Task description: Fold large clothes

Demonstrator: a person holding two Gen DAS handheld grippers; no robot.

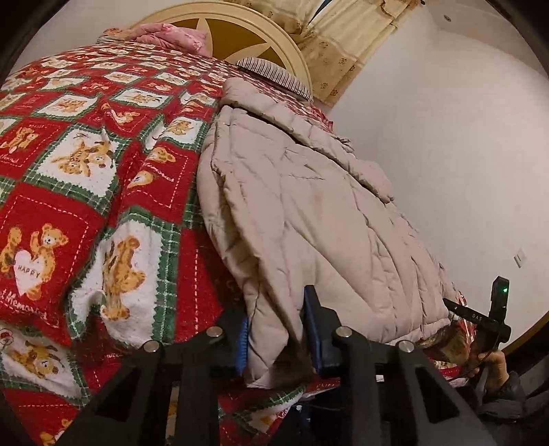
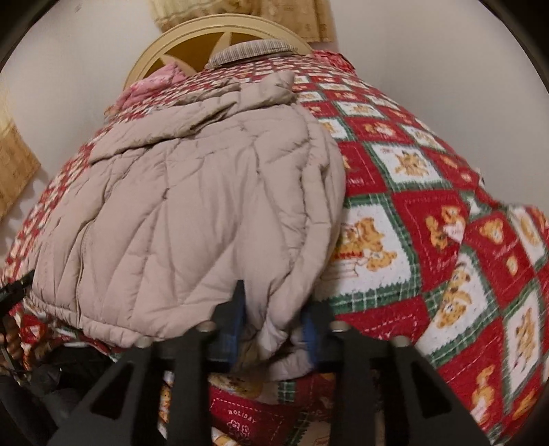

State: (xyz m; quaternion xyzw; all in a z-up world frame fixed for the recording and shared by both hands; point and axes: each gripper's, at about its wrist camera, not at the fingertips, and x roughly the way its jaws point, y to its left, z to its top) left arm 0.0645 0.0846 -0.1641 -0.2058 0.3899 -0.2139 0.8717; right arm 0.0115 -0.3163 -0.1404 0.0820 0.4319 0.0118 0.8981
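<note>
From the left wrist, the left claw [image 1: 279,329] is clamped on a near corner of the puffy beige quilted coat [image 1: 308,212], whose long axis runs straight ahead, away from the jaws, across the red-and-green teddy-bear patchwork bedspread [image 1: 85,154]. From the right wrist, the right claw [image 2: 274,319] likewise pinches the coat's [image 2: 192,212] other near corner, low and level; both sit equally close, so I judge the fold would carry forward.

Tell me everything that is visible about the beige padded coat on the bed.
The beige coat is quilted and puffy, with stitched diamond-like seams and creased, matte fabric. It lies spread on the red teddy-bear blanket, its far end bunched towards the headboard. Its near edge hangs over the bed's edge. The left gripper is shut on one near corner and the right gripper on the other. Brown trim shows under the hem.
</note>
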